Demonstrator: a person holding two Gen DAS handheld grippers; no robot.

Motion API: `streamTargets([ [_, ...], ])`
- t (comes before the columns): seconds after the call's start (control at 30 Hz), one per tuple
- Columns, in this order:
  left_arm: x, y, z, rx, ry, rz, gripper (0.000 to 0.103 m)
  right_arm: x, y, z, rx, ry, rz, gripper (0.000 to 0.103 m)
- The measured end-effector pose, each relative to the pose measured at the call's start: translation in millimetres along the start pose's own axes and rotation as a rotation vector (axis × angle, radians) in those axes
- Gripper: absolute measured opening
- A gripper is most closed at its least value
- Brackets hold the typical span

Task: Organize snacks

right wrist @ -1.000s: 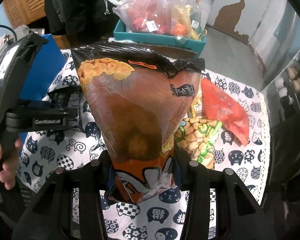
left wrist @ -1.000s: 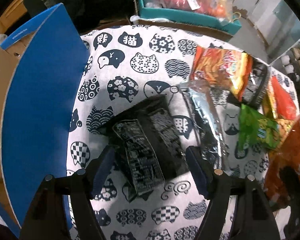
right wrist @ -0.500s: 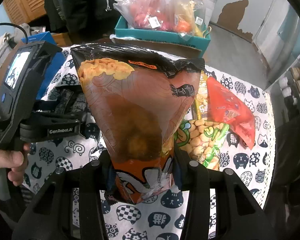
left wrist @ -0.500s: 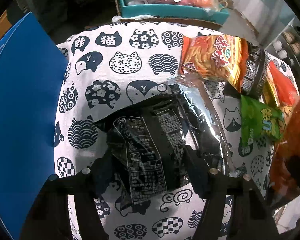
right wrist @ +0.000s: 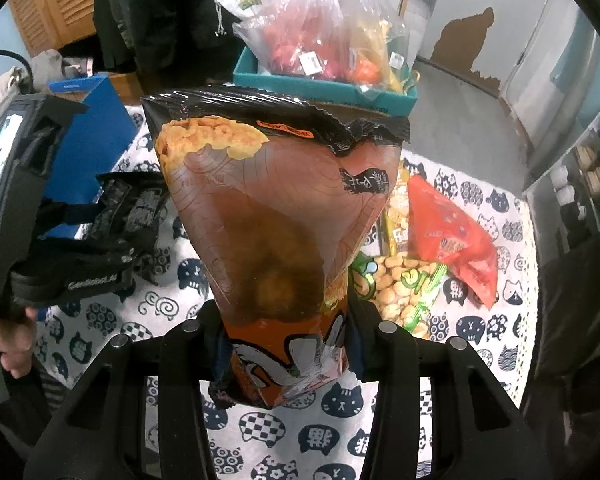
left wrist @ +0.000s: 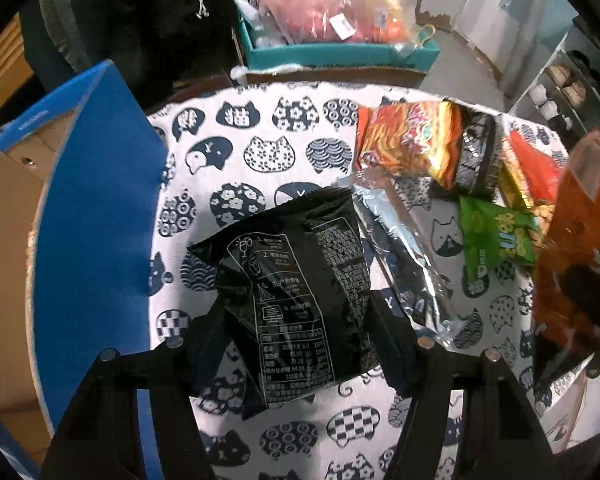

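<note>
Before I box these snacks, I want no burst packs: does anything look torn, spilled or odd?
Nothing looks spilled. The only odd thing is the crinkled silver foil packet, which lies flat and empty-looking beside the black printed snack bag on the cat-print tablecloth.

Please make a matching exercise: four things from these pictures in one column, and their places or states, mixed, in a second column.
Things:
1. black bag
2. orange bag
3. green bag
4. teal box

Places or states:
A. lying on the cat cloth, nothing gripping it
B. behind the table, holding a clear plastic bag
C. between the left tool's fingers
D. held upright in the right tool

Pairs: 1-C, 2-D, 3-A, 4-B
</note>
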State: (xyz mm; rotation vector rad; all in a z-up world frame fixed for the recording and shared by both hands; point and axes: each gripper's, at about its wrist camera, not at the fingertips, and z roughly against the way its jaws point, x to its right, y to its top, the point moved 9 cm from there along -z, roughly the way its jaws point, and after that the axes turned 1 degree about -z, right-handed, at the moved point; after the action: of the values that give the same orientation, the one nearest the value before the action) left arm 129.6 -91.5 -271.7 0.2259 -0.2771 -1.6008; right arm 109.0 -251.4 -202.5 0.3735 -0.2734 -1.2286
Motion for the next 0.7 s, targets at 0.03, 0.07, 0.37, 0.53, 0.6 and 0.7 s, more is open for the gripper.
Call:
streamTargets([
  [0.03,-0.3,0.3,6.2,0.01,-0.004,-0.003,0.067,-1.1,1.8,1.6,0.004,-0.002,0.002,0.043],
  [0.07,-0.7,0.0,12.0,0.02,-0.008,-0.005,0.067,-2.7,3.8,3.8,0.01,-0.004,0.005,0.043],
  [0.37,-15.3,1.5,65.7,0.126,-0.009,-0.044,0.067,-20.4,22.2,26.3,0.069,-0.009,0.02,0.043],
  [0.53,-32.0,2.5,93.2,0.169,-0.005,-0.038,0.067,-34.2,33.9,36.7,0.099,0.002,0.026,0.043],
  [0.6,-39.4,2.5,101.1,0.18,-0.002,-0.036,0.067,-40.3,38.5,40.3,0.107,0.008,0.031,0.043],
  [0.7,-49.9,1.2,114.9,0.207,-0.005,-0.028,0.067,-51.7,46.5,47.1,0.121,0.017,0.039,0.043],
])
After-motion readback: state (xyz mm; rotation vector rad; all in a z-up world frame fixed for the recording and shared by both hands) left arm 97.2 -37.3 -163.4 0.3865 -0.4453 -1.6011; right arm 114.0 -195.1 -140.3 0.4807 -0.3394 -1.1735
